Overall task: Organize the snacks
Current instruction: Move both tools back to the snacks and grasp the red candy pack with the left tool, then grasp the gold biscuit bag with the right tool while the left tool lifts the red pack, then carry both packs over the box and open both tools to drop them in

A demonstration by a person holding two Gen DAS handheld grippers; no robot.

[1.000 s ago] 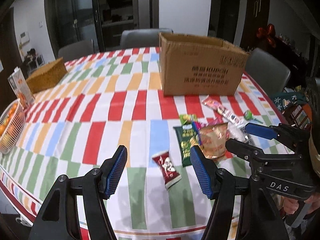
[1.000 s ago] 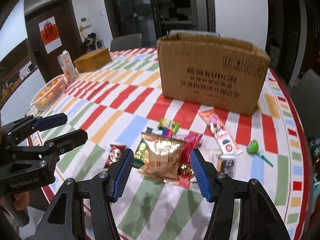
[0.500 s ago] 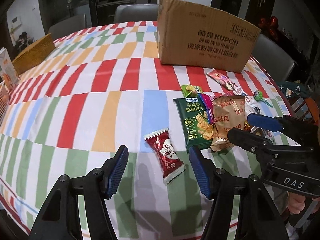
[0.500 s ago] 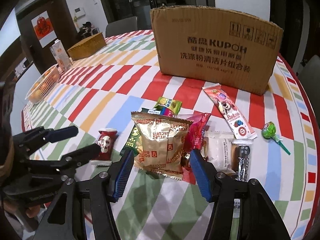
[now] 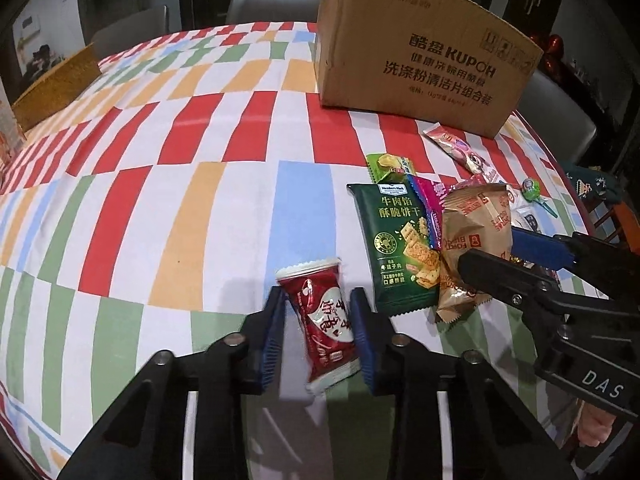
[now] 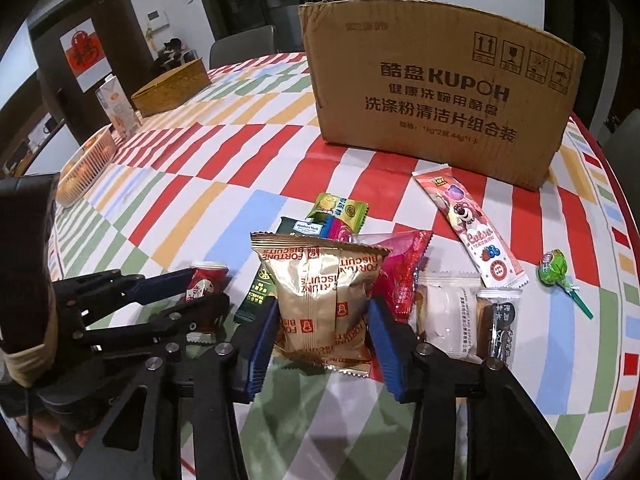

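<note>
Left tongs (image 5: 318, 316) reach low over the table (image 5: 160, 208), pinching a red snack packet (image 5: 320, 322) between their pads. Right tongs (image 6: 322, 330) sit spread around a gold biscuit bag (image 6: 320, 300), cardboard box (image 6: 436, 96) beyond.

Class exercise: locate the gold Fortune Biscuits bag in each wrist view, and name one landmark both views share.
Left wrist: gold Fortune Biscuits bag at right, beside the green cracker packet.
Right wrist: lower centre, between the right gripper fingers.
Shared landmark: cardboard box behind.
</note>
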